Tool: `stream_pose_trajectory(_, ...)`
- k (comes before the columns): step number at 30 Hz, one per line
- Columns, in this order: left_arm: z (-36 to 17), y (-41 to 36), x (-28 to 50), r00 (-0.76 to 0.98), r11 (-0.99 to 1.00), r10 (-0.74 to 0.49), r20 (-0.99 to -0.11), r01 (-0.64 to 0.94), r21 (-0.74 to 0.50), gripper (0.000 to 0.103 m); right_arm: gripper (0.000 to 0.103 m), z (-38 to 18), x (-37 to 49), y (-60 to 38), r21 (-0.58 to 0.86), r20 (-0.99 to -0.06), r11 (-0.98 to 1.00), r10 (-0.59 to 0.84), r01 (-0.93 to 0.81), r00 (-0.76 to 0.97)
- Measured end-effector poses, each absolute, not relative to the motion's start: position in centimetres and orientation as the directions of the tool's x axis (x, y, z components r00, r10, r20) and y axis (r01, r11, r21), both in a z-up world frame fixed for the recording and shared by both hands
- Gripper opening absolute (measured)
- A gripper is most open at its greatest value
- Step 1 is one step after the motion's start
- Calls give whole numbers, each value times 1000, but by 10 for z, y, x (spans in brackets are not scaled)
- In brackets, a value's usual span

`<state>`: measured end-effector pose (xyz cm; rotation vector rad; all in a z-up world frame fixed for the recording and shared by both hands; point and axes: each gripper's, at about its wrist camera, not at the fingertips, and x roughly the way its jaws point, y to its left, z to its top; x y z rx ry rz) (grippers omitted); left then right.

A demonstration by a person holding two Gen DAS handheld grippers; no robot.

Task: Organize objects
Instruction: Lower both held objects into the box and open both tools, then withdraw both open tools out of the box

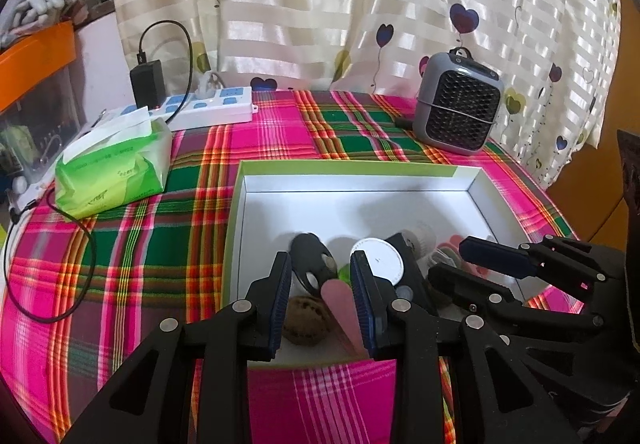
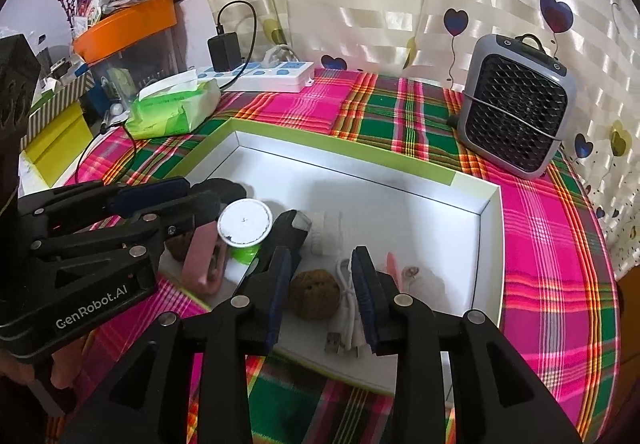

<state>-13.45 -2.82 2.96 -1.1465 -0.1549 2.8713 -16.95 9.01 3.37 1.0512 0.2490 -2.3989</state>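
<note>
Walnut (image 2: 315, 294) lies in box (image 2: 490, 244) between parted right tongs (image 2: 322, 298).

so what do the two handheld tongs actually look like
Both tongs, left and right, are matte black plastic linkages with round silver pivot pins and ribbed dark blue finger pads. The left body carries white "GenRobot.AI" lettering. No cables or sleeves show.

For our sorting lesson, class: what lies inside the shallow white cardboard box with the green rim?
Inside the shallow white cardboard box with the green rim: a brown walnut, a coiled white USB cable, a white round lid and a pink flat clip. The left tool covers things behind it.
</note>
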Motion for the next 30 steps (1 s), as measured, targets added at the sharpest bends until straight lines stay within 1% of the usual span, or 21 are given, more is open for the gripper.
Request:
stream_pose_trajectory(17, 41, -17, -98, -744, -994, 84, -663, -18, -105, 29, 33, 44, -131, 91, 19, -706, -847, -387, 531, -593)
stream_pose_trajectory(30, 40, -8, -70, -738, -995, 85, -669, -22, -101, 29, 33, 49, -110, 98, 26, -693, -852, -392, 522, -605)
